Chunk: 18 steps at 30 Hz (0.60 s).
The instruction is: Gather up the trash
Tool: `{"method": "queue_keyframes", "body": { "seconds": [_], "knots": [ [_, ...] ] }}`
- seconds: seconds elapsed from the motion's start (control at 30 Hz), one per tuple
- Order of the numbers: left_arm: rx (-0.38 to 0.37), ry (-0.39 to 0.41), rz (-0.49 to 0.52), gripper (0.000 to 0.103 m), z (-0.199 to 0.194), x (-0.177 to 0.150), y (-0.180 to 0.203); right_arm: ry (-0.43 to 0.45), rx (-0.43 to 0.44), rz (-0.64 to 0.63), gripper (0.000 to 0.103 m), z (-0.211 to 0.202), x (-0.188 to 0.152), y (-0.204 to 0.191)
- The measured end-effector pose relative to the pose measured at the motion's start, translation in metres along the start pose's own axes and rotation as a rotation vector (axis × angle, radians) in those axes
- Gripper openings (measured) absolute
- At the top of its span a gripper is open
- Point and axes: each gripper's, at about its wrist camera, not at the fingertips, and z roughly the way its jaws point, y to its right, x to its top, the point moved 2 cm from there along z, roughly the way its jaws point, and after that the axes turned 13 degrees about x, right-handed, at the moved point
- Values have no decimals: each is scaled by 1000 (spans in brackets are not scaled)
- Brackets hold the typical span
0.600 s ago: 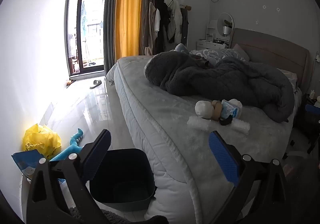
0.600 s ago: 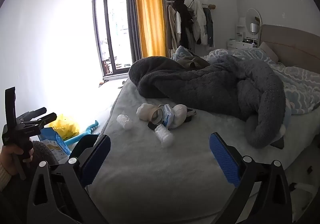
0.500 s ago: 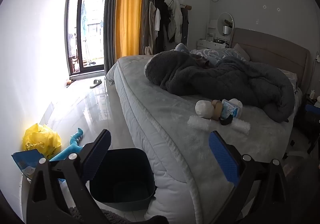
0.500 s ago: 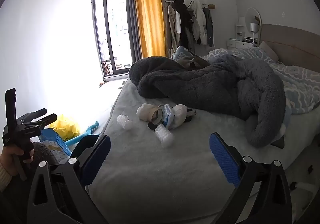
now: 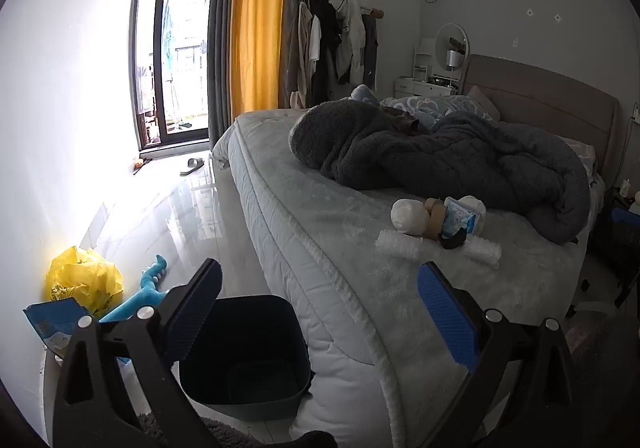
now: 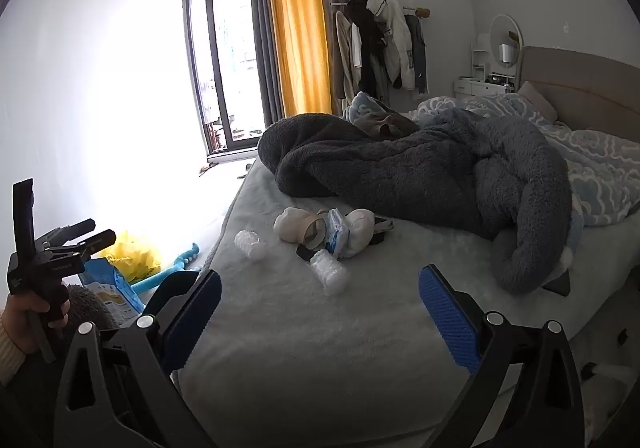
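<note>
A heap of trash lies on the grey bed (image 5: 352, 248): a white crumpled ball (image 5: 408, 216), a cardboard tape roll (image 6: 314, 234), a blue tissue pack (image 6: 338, 230), and two bubble-wrap rolls (image 6: 249, 244) (image 6: 328, 272). A dark bin (image 5: 240, 352) stands on the floor beside the bed, empty. My left gripper (image 5: 320, 312) is open above the bin and bed edge. My right gripper (image 6: 320, 318) is open over the bed, short of the trash. The left gripper also shows in the right wrist view (image 6: 56, 248), held in a hand.
A dark grey blanket (image 6: 420, 175) is bunched behind the trash. On the floor by the wall lie a yellow bag (image 5: 82, 282), a blue toy (image 5: 148, 288) and a blue packet (image 5: 52, 322). A slipper (image 5: 192, 167) lies near the balcony door.
</note>
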Motion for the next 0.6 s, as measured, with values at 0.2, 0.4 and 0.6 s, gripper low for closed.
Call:
{"method": "queue_keyframes", "body": {
  "seconds": [0.2,0.4,0.6],
  "knots": [
    [0,-1,0,100,0,0,0,5,0,5,100,-3,1,-2],
    [0,-2,0,100,0,0,0,7,3,11,100,-4,0,0],
    [0,-2,0,100,0,0,0,9,5,14,100,-4,0,1]
  ]
}}
